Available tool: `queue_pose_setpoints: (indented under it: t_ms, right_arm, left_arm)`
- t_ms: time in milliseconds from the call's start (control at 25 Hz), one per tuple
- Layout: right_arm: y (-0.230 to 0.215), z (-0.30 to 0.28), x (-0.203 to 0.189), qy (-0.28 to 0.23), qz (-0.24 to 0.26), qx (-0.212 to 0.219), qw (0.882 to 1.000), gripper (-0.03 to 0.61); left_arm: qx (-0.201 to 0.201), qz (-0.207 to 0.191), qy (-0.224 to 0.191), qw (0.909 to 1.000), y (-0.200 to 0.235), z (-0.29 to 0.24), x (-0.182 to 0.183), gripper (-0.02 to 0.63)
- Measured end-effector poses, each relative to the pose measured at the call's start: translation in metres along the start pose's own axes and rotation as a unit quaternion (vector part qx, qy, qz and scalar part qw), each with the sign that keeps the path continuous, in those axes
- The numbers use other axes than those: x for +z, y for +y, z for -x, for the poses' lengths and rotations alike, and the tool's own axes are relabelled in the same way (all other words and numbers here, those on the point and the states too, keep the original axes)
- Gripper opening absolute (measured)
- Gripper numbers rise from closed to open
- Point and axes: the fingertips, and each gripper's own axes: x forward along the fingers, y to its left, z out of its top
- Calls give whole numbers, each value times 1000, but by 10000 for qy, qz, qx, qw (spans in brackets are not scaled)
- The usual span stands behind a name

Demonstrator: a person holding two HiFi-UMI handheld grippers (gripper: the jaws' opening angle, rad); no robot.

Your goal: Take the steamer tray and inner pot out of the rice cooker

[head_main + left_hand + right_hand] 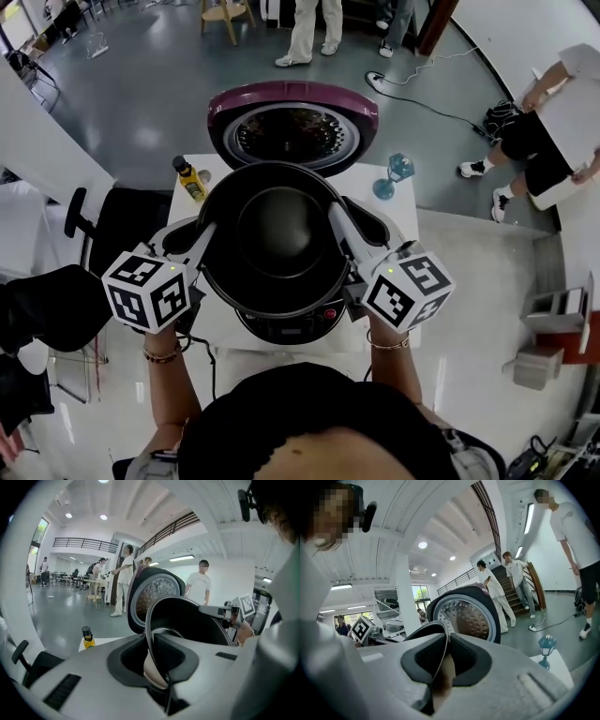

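Note:
The black inner pot (277,234) hangs above the rice cooker's base (281,328), held by its rim on both sides. My left gripper (208,231) is shut on the pot's left rim and my right gripper (335,215) on its right rim. The left gripper view shows the thin rim (151,634) pinched between the left gripper's (153,645) pads, with the pot's dark inside (197,620) beyond. In the right gripper view the rim (440,637) runs between the right gripper's (446,651) pads. The pot looks empty. The cooker's maroon lid (292,127) stands open behind.
The cooker sits on a small white table (401,220) with a yellow bottle (190,178) at the back left and a blue glass ornament (394,175) at the back right. A black chair (103,220) stands left of the table. People stand on the floor beyond and to the right.

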Motion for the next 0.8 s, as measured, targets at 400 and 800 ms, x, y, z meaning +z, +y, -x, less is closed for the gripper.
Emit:
queue_pose_setpoints:
  t_ms: [400, 800]
  right_arm:
    - [65, -11, 13, -296, 105, 234, 9992, 35]
    - [151, -44, 9, -496, 214, 111, 9985, 36]
  left_arm:
    - [-6, 4, -309, 9995, 25, 59, 12, 40]
    - [-127, -75, -414, 9990, 85, 128, 18, 38]
